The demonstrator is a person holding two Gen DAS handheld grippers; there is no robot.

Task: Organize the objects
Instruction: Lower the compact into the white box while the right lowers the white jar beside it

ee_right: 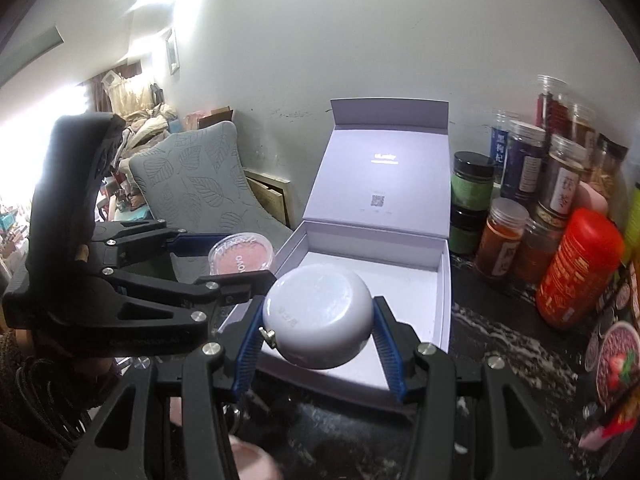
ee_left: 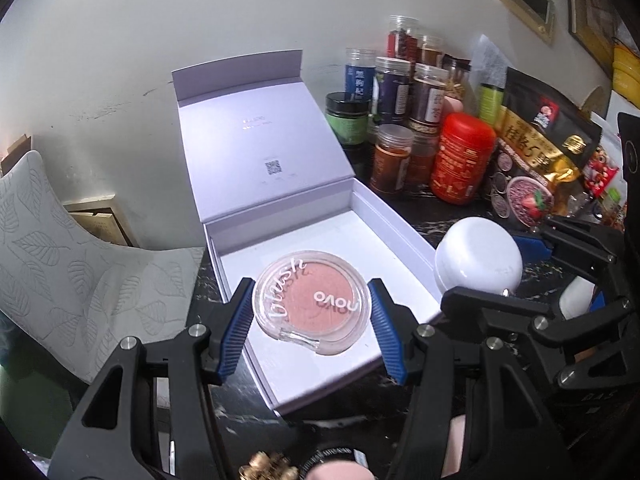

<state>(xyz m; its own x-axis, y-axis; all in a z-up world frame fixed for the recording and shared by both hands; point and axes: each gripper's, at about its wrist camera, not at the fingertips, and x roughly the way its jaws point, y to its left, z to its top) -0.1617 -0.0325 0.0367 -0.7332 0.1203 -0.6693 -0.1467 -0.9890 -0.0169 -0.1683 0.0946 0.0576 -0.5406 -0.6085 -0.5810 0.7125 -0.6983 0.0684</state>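
A round clear-lidded pink blush compact (ee_left: 311,301) is being clamped by the left gripper (ee_left: 311,330), a white domed compact (ee_right: 318,316) by the right gripper (ee_right: 318,344), over the open lilac box (ee_right: 447,280)

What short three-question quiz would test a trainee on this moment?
1. True or false: the box lid is closed.
2. What does the left gripper hold? A) red can B) blush compact C) jar
3. Fill in: the right gripper holds a round ____ case.

Key: 1 false; 2 B; 3 white.
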